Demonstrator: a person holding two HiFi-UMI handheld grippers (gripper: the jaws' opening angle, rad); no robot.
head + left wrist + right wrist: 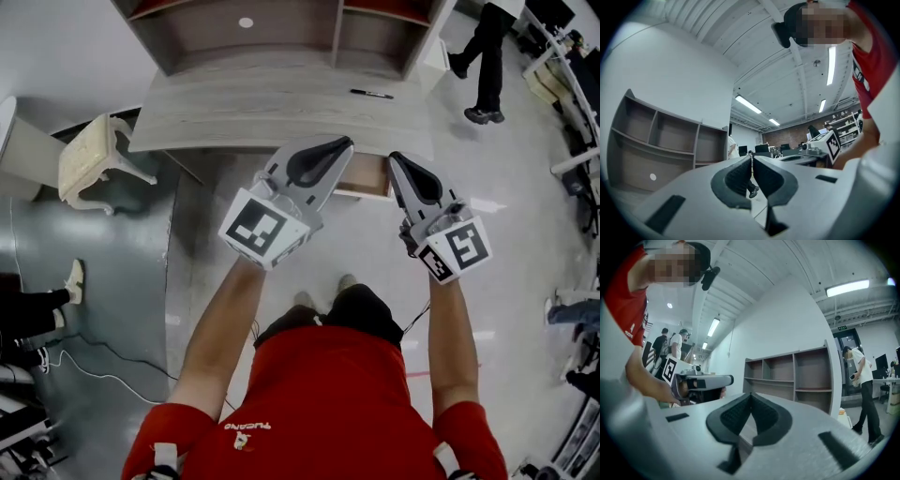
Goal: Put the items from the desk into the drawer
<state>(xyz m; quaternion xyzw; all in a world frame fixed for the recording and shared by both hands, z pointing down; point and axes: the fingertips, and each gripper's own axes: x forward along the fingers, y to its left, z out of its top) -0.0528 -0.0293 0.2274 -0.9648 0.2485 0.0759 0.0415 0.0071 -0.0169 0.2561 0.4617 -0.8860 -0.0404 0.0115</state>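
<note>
A black pen (372, 94) lies on the grey wooden desk (234, 108), near its right end. Under the desk's front edge a drawer (368, 181) stands pulled out a little, seen between my two grippers. My left gripper (345, 143) is held above the floor in front of the desk, its tip close to the drawer, shut and empty. My right gripper (396, 157) hovers just right of the drawer, also shut with nothing in it. In the left gripper view the left gripper (752, 157) points up toward the shelves; the right gripper (750, 394) does likewise in its own view.
A shelf unit (281, 28) rises at the back of the desk. A cream stool (89, 155) stands left of the desk. A person (485, 56) walks on the floor at the far right. A cable (103, 361) runs over the floor at the left.
</note>
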